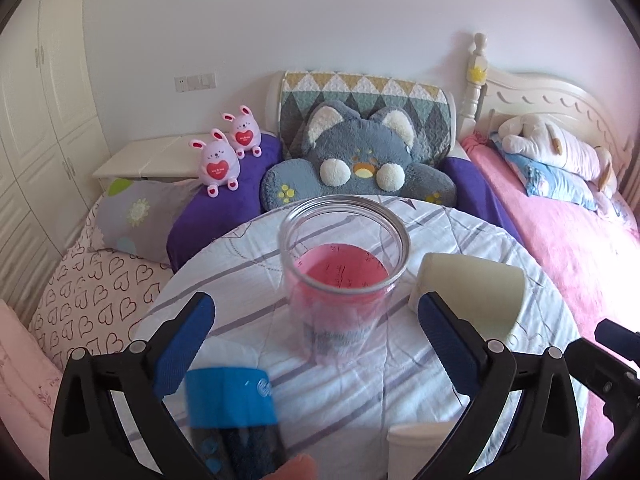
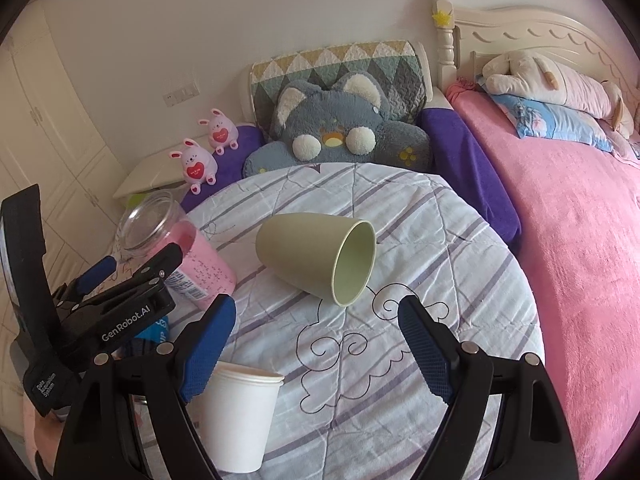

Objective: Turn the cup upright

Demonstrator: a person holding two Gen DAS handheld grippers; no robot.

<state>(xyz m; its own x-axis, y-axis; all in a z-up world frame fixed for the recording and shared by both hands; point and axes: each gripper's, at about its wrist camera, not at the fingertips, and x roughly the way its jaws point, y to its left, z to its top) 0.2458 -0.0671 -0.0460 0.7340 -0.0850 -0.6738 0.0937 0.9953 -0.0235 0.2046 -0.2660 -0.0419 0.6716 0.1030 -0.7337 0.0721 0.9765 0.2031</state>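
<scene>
Right claw (image 2: pixel 316 344): white paper cup (image 2: pixel 240 412) stands upright just beside its left finger, nearest the camera. Ahead, between the fingers' lines and apart from them, green cup (image 2: pixel 316 258) lies on its side on the quilted worktop (image 2: pixel 440 240), mouth toward the claw. Jaws wide, holding nothing. Left claw (image 1: pixel 316 340): blue-labelled bottle (image 1: pixel 232 412) close by its left finger; clear jar (image 1: pixel 344 264) upright between wide, empty jaws, untouched. Grey plush cushion (image 2: pixel 340 136) beyond.

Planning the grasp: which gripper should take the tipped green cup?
Right. The right gripper is open and faces the green cup lying on its side; the left gripper is centred on the clear jar.
</scene>
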